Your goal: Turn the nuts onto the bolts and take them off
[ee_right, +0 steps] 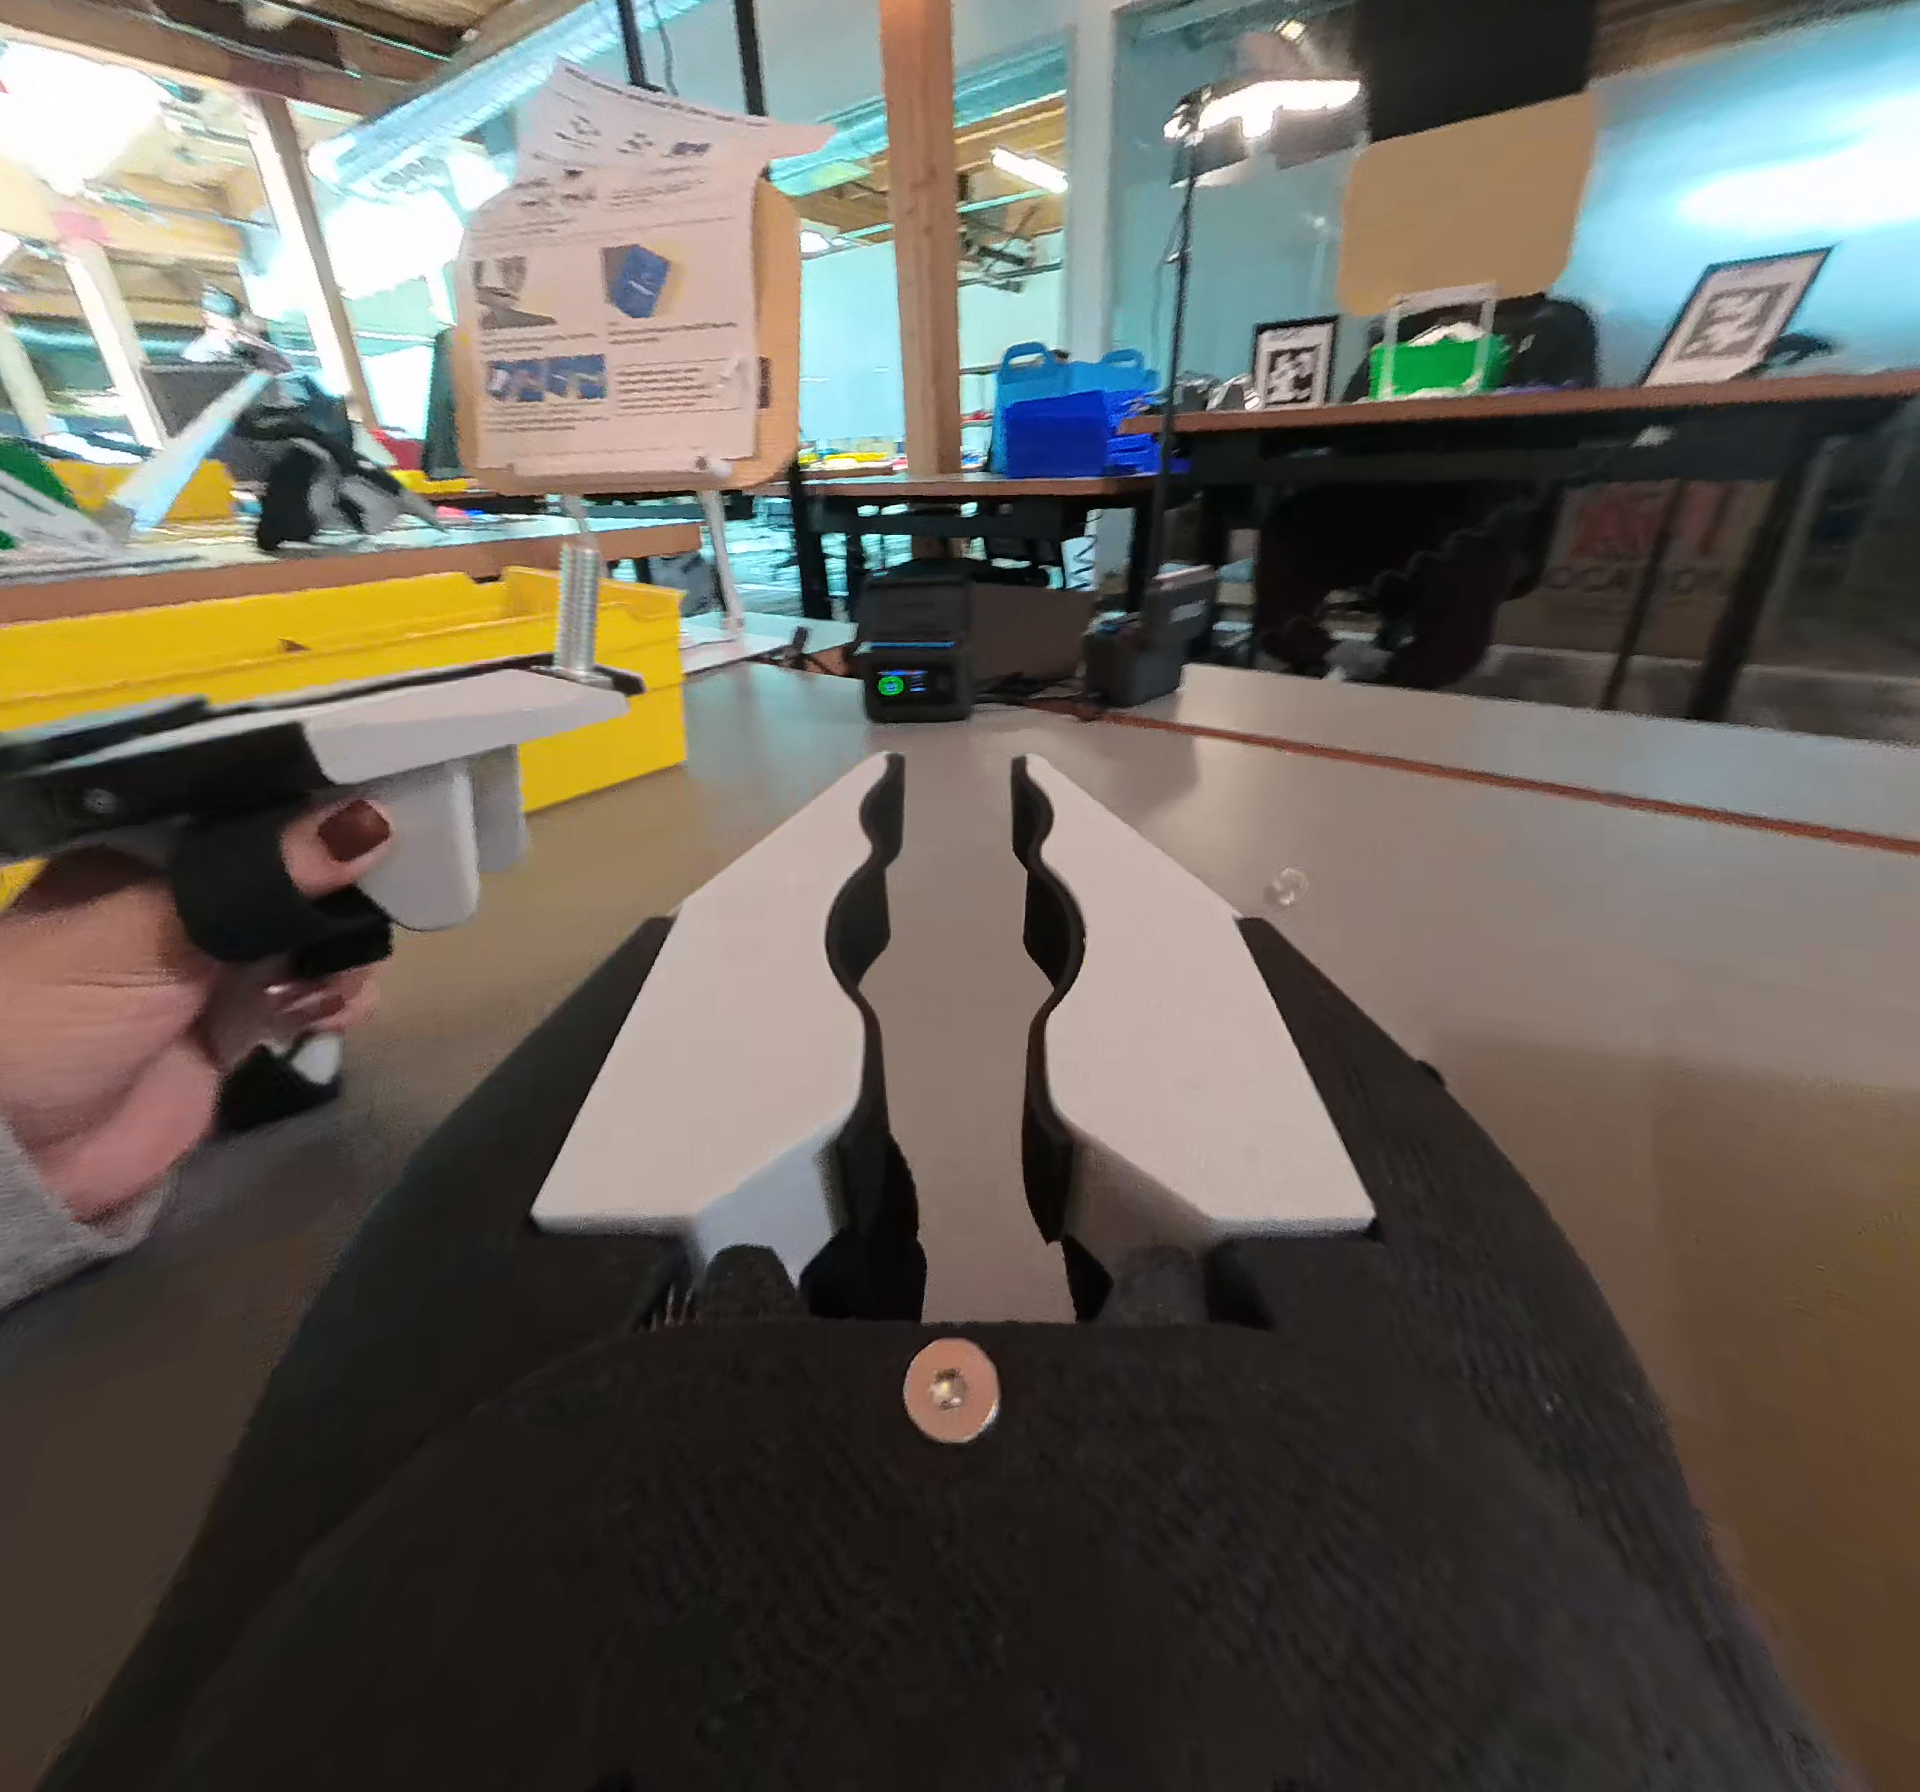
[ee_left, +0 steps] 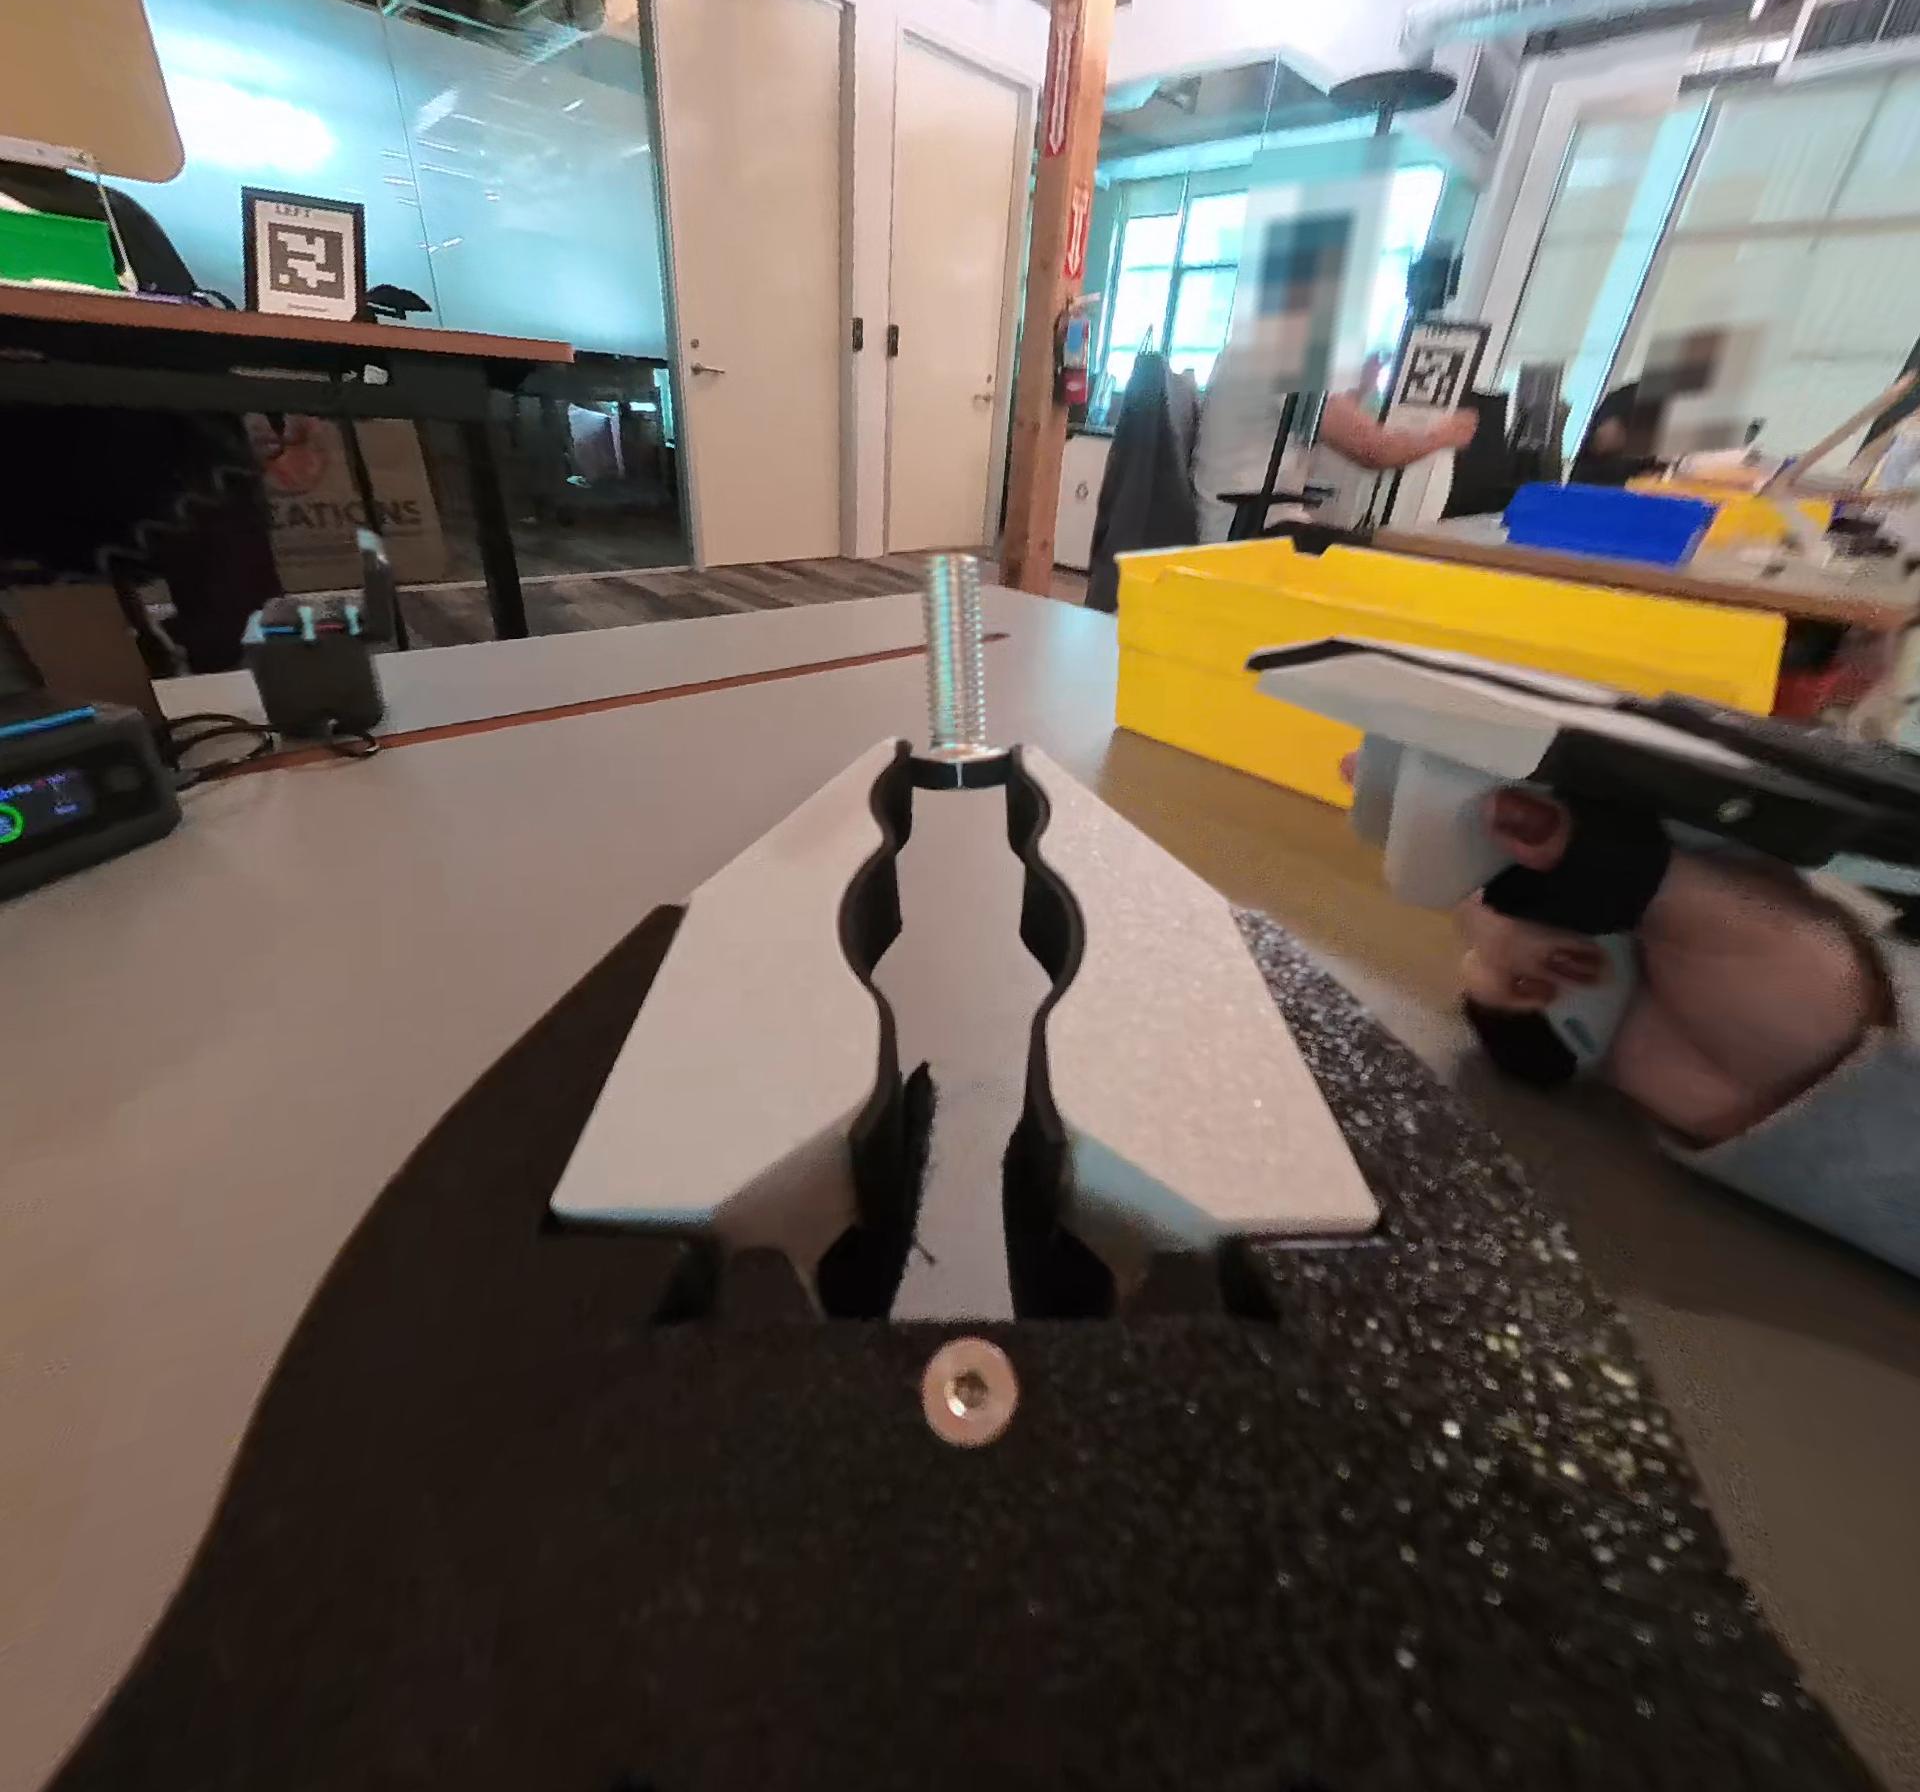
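Note:
A silver bolt (ee_left: 956, 662) stands upright with its thread pointing up. My left gripper (ee_left: 958, 760) is shut on its head at the fingertips, above the grey table (ee_left: 416, 911). The right wrist view shows this gripper (ee_right: 613, 688) at the left, with the bolt (ee_right: 577, 610) in it. My right gripper (ee_right: 956, 766) is open and empty, low over the table. It also shows in the left wrist view (ee_left: 1273, 664), to the right of the bolt and apart from it. A small shiny nut (ee_right: 1288, 885) lies on the table, just right of the right gripper's fingertips.
A yellow bin (ee_left: 1455, 620) stands on the table behind the grippers and shows in the right wrist view (ee_right: 312, 630). A black device with a lit screen (ee_right: 914, 672) and a black box (ee_left: 312, 672) with cables sit at the far edge. A person stands far off. There is about 11 cm between the tips of the two grippers.

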A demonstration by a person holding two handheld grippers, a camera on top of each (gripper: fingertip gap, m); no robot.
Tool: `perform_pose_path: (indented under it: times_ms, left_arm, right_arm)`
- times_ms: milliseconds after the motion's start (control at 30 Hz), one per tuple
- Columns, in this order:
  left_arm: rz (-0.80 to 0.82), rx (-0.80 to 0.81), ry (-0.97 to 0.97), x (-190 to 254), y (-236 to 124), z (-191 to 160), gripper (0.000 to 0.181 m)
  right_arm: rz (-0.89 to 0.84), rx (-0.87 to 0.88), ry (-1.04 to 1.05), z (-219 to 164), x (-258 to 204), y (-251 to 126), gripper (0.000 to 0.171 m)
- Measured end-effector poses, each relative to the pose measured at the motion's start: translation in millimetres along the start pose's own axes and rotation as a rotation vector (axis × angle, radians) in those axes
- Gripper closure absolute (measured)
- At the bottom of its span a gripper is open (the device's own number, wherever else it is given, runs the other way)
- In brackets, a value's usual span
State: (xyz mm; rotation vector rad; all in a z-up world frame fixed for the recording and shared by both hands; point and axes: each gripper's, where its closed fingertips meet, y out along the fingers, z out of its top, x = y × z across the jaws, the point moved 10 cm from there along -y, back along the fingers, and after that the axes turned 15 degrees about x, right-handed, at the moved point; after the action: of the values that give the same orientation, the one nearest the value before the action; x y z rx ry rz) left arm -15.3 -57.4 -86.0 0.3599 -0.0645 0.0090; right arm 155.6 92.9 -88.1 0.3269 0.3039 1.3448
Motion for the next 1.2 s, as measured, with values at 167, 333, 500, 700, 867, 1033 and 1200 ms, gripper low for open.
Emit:
perform_pose_path:
  times_ms: [167,333,500,700,867,1033,1200]
  left_arm:
    - [-0.006,-0.068,0.079,-8.2,20.8,-7.6,0.166]
    - [0.023,-0.164,0.283,-35.1,51.0,-20.2,0.166]
    - [0.059,-0.316,0.508,-65.6,79.0,-41.8,0.166]
    - [0.045,-0.449,0.715,-83.7,107.3,-60.7,0.166]
    - [-0.027,-0.529,0.935,-86.3,122.6,-72.2,0.166]
    - [-0.109,-0.549,1.091,-80.9,125.1,-74.9,0.166]
    - [-0.128,-0.556,1.063,-89.2,126.8,-76.2,0.166]
  right_arm:
    - [-0.056,0.049,-0.077,3.8,7.0,-5.7,0.156]
    - [-0.055,-0.075,-0.087,-3.6,13.0,5.9,0.155]
    - [-0.076,-0.183,-0.057,-12.2,32.9,22.3,0.154]
    - [-0.125,-0.284,-0.074,-21.5,60.4,47.6,0.154]
    - [-0.083,-0.547,-0.034,-42.8,99.4,108.1,0.151]
    - [-0.013,-0.88,0.085,-67.8,146.6,194.3,0.147]
    - [-0.024,-1.225,0.19,-95.0,183.4,275.4,0.139]
